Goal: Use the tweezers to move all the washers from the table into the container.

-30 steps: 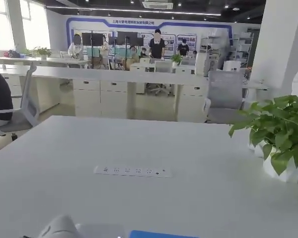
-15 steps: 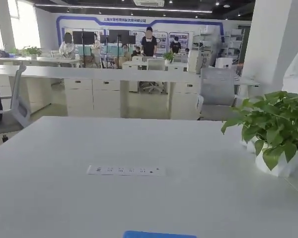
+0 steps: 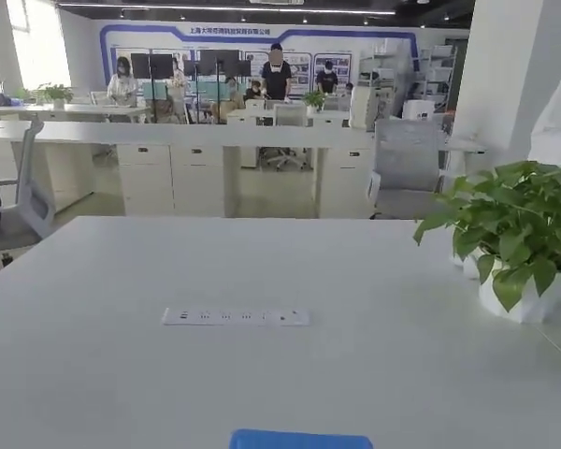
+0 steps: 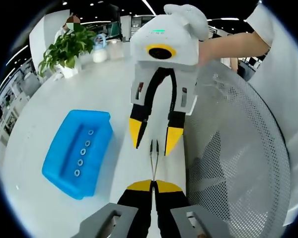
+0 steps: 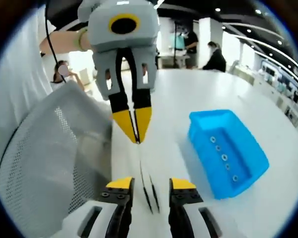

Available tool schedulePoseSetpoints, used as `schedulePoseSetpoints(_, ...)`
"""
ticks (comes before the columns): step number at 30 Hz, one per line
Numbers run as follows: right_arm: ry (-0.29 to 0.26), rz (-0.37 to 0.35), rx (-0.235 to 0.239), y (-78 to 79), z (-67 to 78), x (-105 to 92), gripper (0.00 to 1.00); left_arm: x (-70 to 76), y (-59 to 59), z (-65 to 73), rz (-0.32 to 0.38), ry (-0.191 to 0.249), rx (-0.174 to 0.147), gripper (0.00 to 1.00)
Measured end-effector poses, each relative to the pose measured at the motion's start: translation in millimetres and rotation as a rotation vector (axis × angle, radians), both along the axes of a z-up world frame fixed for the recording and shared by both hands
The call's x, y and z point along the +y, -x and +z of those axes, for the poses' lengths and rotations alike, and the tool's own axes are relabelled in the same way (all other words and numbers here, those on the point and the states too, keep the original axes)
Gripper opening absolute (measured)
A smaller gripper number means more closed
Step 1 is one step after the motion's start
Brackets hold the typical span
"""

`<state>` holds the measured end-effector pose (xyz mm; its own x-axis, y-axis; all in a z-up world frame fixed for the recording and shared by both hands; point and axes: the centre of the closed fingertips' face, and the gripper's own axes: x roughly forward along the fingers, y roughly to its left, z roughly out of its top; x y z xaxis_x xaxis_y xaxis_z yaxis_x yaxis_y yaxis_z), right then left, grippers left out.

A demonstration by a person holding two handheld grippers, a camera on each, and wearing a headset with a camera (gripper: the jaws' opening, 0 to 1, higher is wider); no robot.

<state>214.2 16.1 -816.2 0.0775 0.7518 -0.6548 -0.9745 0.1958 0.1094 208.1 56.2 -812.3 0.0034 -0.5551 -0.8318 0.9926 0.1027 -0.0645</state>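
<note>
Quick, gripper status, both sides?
Left gripper: shut on the tweezers.
Right gripper: open, fingers either side of the tweezers, not gripping.

We are seeing a bright blue container [image 4: 59,154] dotted with a row of pale rings [image 4: 83,152], left gripper [image 4: 151,186] and right gripper [image 4: 154,143] wearing yellow tips on black arms, dark tweezers [image 4: 153,161], green-leaved plant [image 3: 510,220], white mesh-perforated chair [image 4: 238,163], pale grey table [image 3: 262,374].

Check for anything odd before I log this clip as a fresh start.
Five washers already lie in a row in the blue container, though the task has them starting on the table. Otherwise nothing: the left tool holds the tweezers.
</note>
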Motion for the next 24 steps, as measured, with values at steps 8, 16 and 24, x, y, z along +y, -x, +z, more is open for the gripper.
schedulePoseSetpoints(8, -0.158, -0.245, -0.004, -13.3, 29.3, -42.4, 0.41, 6.7, 2.0, -19.4, 0.017, -0.082, 0.031, 0.0)
schedulePoseSetpoints(16, -0.134, -0.453, -0.054, -27.3, 35.0, -92.7, 0.44, 16.7, 4.2, -41.4, 0.015, -0.191, 0.049, 0.0)
schedulePoseSetpoints(24, -0.089, -0.511, -0.104, -25.6, 42.0, -113.2, 0.45, 24.1, 3.9, -47.4, -0.001, -0.258, 0.05, 0.0)
